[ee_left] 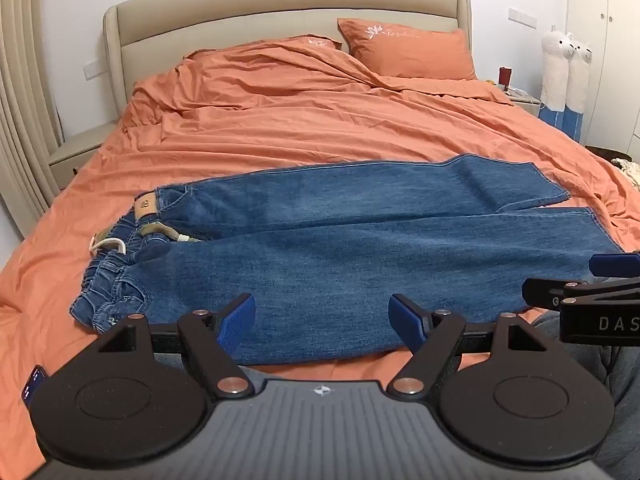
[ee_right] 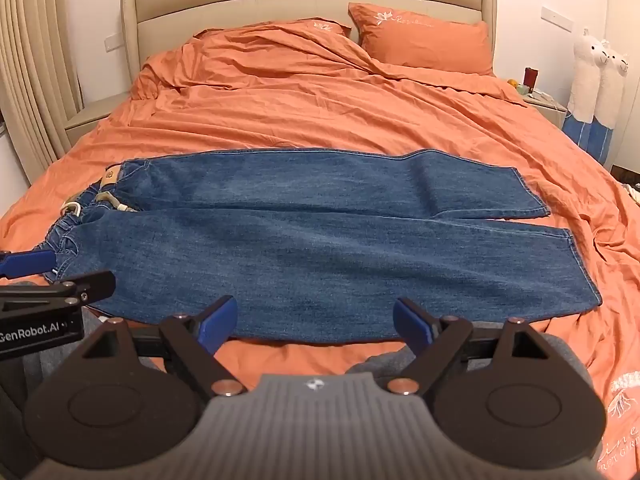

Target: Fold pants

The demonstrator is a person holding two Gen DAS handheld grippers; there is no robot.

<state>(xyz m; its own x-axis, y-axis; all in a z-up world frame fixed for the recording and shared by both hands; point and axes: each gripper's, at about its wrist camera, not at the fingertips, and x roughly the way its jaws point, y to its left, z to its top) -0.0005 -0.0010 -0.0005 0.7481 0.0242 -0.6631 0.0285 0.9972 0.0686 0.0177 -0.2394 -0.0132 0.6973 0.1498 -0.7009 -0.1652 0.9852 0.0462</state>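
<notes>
Blue jeans [ee_left: 340, 248] lie spread flat across the orange bed, waistband [ee_left: 120, 264] to the left, both leg hems to the right, legs side by side. They also show in the right wrist view [ee_right: 320, 248]. My left gripper [ee_left: 322, 320] is open and empty, just above the near edge of the near leg. My right gripper [ee_right: 314, 322] is open and empty, over the same near edge further right. The right gripper's side shows in the left wrist view [ee_left: 592, 292]; the left gripper's side shows in the right wrist view [ee_right: 48, 280].
The orange duvet [ee_left: 320, 120] covers the bed, with pillows [ee_left: 408, 48] by the beige headboard [ee_left: 280, 4]. Nightstands stand on each side [ee_left: 80, 152]. Plush alpacas [ee_left: 566, 76] lean at the right wall. A phone [ee_left: 34, 384] lies at the near left. Grey fabric [ee_right: 384, 360] lies under my right gripper.
</notes>
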